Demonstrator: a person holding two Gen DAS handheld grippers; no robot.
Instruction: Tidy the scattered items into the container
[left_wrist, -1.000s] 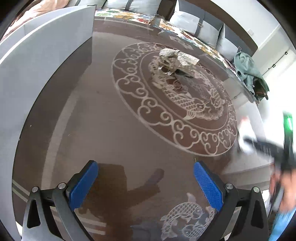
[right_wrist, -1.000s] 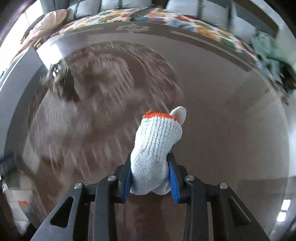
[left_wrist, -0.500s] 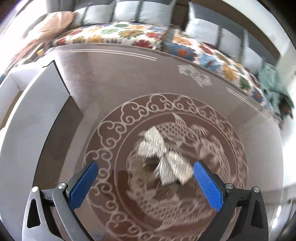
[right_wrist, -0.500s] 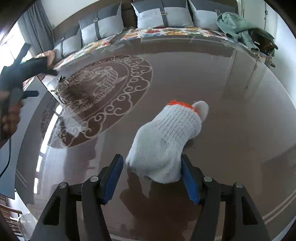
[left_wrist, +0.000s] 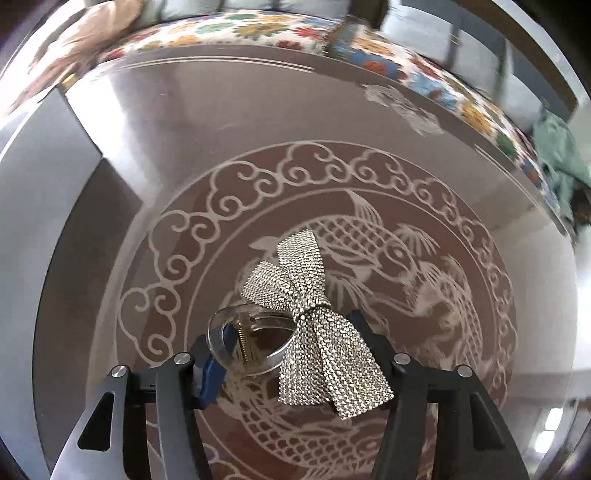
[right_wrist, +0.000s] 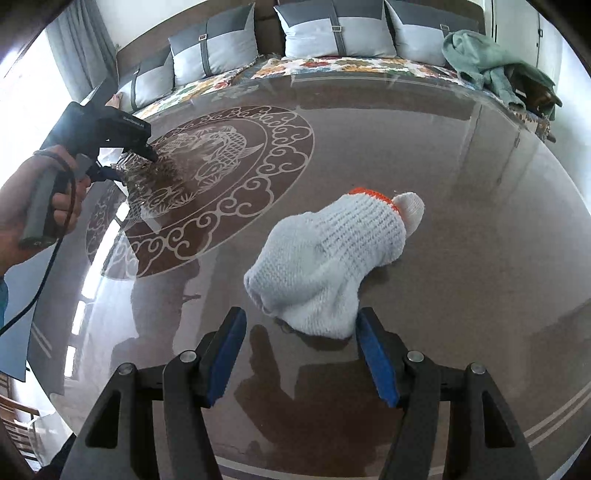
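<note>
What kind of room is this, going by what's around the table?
Most likely a living room in a home. A sofa with a floral cover and grey cushions runs behind a glass table etched with a fish medallion, and a green garment lies tossed on the seat.

I see a glass tabletop (right_wrist: 424, 155) etched with a fish medallion (left_wrist: 369, 236); behind it a floral sofa cover (right_wrist: 332, 66), grey cushions (right_wrist: 332, 29), crumpled green cloth (right_wrist: 480, 59).
</note>
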